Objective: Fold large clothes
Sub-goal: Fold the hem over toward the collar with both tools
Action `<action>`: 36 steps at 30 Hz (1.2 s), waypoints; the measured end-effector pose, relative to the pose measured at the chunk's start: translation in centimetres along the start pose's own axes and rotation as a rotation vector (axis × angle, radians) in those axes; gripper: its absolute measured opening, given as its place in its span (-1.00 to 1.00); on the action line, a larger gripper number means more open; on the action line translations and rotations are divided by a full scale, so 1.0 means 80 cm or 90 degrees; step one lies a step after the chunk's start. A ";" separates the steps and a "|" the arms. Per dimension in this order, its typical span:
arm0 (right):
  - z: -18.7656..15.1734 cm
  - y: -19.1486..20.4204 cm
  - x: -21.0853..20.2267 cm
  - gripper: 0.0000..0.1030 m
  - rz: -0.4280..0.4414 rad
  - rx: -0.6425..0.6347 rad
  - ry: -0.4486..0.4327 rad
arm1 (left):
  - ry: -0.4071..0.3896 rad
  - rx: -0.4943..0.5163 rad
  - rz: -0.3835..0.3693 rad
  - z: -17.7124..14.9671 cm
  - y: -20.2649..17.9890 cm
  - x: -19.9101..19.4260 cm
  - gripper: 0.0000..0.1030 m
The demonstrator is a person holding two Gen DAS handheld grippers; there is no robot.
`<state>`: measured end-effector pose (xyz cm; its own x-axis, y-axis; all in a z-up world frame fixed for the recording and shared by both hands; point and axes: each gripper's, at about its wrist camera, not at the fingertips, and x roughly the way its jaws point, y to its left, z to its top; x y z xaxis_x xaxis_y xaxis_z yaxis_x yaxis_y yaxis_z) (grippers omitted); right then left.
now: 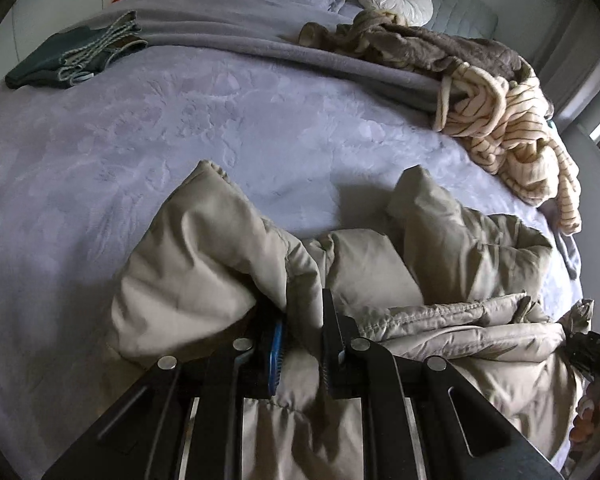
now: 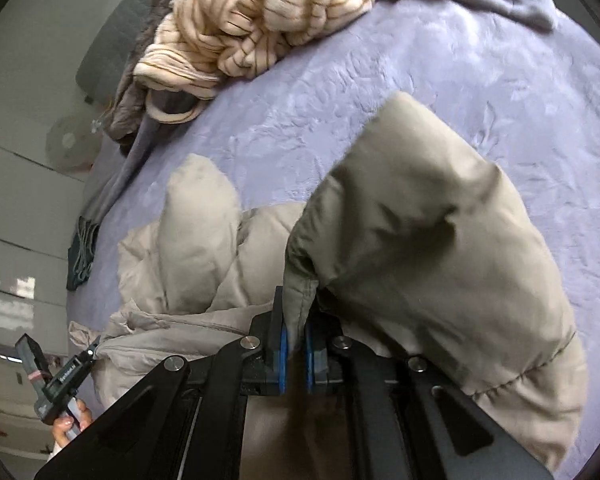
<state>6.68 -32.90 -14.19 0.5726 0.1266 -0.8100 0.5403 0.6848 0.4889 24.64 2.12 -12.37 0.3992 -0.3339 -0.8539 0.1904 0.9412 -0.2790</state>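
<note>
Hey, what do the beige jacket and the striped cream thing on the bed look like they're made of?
Beige jacket: probably smooth, matte woven shell over puffy filling; it shows quilted, billowy sections and stitched seams. Striped cream garment: likely soft fleece or plush knit; its surface looks fuzzy and falls in thick, rounded folds.

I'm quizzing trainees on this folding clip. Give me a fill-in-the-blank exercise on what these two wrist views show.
1. Both tools are shut on the beige ____.
2. The bed cover is ____ in colour.
3. The round white ____ lies at the headboard.
4. The cream blanket has a ____ pattern.

The left tool and the right tool each pinch a fold.

Missing words: jacket; lilac; cushion; striped
</note>
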 end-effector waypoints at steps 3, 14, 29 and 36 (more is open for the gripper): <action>0.002 -0.001 0.007 -0.86 0.002 0.002 -0.004 | 0.005 -0.005 0.005 0.002 0.001 0.010 -0.66; 0.009 0.003 -0.036 0.17 0.029 0.015 -0.010 | -0.106 0.050 0.056 -0.004 -0.013 -0.077 0.85; -0.070 0.073 0.004 -0.69 0.022 -0.162 0.061 | -0.001 0.168 -0.047 -0.077 -0.107 -0.019 0.30; -0.038 0.060 0.055 -1.00 -0.013 -0.165 0.049 | -0.024 0.184 0.008 -0.060 -0.118 0.028 0.30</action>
<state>9.92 -26.88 -16.43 0.5093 0.1575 -0.8461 0.3699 0.8476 0.3804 19.42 -7.29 -13.79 0.4350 -0.3290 -0.8382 0.4313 0.8933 -0.1268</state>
